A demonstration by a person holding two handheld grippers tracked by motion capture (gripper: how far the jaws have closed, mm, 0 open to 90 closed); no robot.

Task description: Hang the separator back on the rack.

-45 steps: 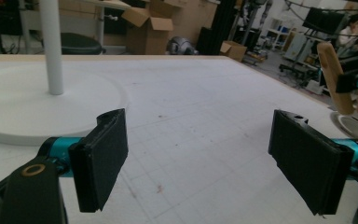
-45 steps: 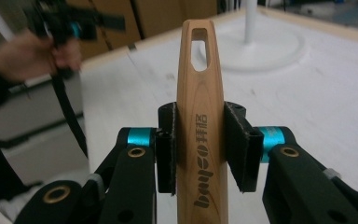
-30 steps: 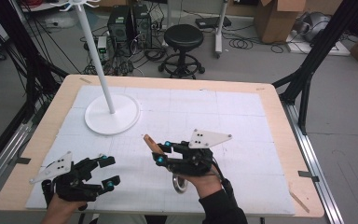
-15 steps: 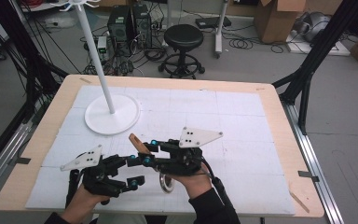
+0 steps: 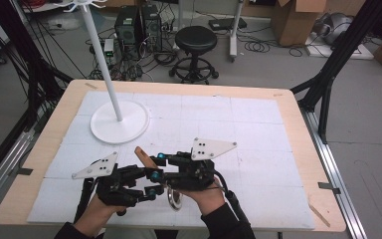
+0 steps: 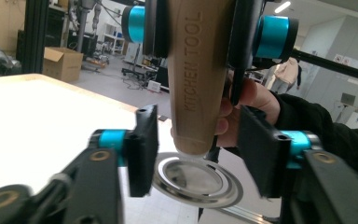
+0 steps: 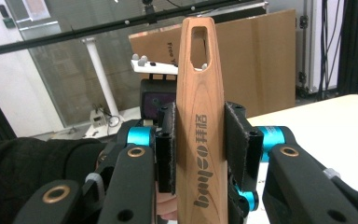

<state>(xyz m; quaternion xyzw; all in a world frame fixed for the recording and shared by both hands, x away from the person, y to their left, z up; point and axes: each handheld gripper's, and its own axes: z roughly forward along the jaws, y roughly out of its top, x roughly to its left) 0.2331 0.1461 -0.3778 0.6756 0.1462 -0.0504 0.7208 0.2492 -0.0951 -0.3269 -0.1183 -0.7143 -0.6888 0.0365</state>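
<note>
Kitchen tool (image 7: pixel 200 140), wooden handle with metal ring end (image 5: pixel 174 200): clamped between jaws of right gripper (image 5: pixel 163 162), near centre of table (image 5: pixel 288 124). Handle tip points far-left, ring toward near edge. Left gripper (image 6: pixel 193 154): jaws parted, set either side of handle end, not touching. White stand (image 5: pixel 120 122): far left.
</note>
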